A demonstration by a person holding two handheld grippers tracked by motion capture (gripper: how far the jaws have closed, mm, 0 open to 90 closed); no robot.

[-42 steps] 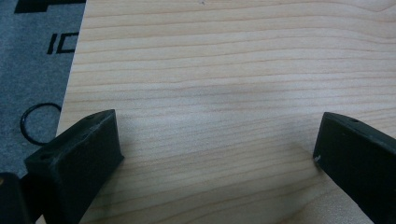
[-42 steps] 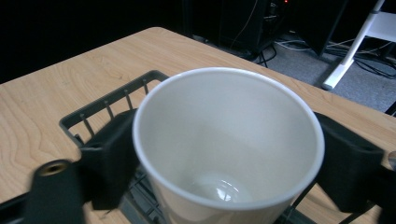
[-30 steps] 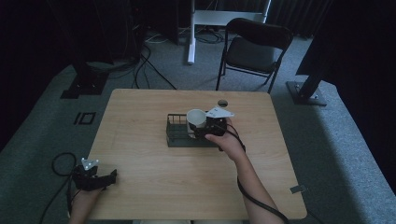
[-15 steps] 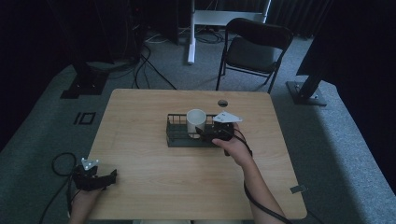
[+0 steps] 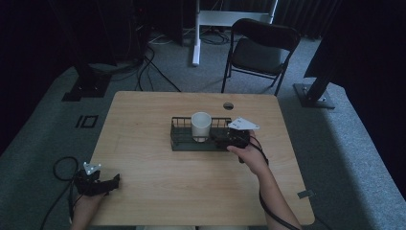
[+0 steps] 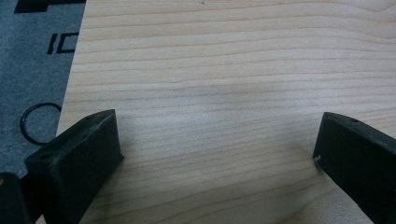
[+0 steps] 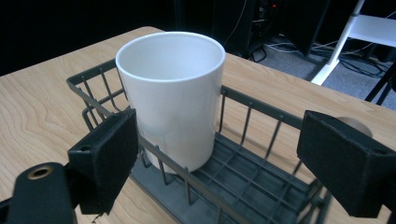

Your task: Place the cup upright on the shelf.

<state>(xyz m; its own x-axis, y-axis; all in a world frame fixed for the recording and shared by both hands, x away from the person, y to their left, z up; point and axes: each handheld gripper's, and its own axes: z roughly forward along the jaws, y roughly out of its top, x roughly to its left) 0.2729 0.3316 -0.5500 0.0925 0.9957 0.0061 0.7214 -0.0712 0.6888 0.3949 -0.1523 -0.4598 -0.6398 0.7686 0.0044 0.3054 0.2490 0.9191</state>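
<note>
A white cup stands upright in the left part of a dark wire basket at the middle of the wooden table. My right gripper sits at the basket's right end, pointing at the cup. In the right gripper view the cup stands just ahead inside the basket, and my right gripper is open with nothing between its fingers. My left gripper rests at the table's near left edge. In its own view my left gripper is wide open over bare wood.
A round cable hole lies in the table behind the basket. A black folding chair stands beyond the far edge, with a white stand and cables on the grey floor. A cable loop lies off the table's left side.
My right gripper has drawn back a little to the right, away from the cup. The cup has stayed in the basket. The left gripper has barely moved.
</note>
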